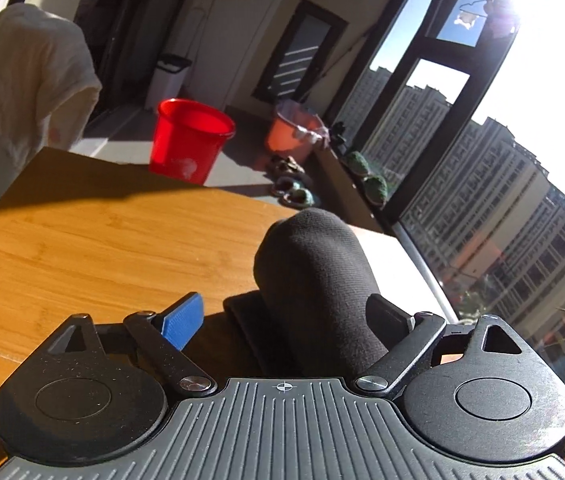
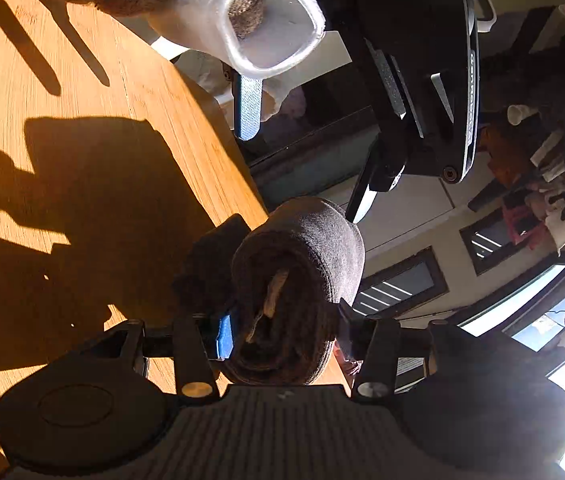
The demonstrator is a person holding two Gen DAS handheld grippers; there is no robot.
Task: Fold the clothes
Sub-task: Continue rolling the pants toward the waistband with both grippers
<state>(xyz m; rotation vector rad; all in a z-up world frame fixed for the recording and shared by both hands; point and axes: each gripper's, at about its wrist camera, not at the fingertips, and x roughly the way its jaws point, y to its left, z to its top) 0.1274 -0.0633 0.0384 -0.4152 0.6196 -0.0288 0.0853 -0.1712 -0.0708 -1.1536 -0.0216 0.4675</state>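
2 tongs on 1 dark rolled garment [image 2: 298,288] at the bench [image 1: 102,232] edge
Right tongs [image 2: 282,340] clamp the roll; left tongs [image 1: 290,320] stand wide around it; a loosened clamp could let it unroll or drop off the edge

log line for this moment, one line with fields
stage: folding | item: dark rolled cloth | right gripper: shut on cloth | left gripper: open, cloth between fingers | surface: wooden table | nearby: red bucket

Dark cloth [image 1: 314,280] matt knit; table [image 1: 102,232] smooth wood.
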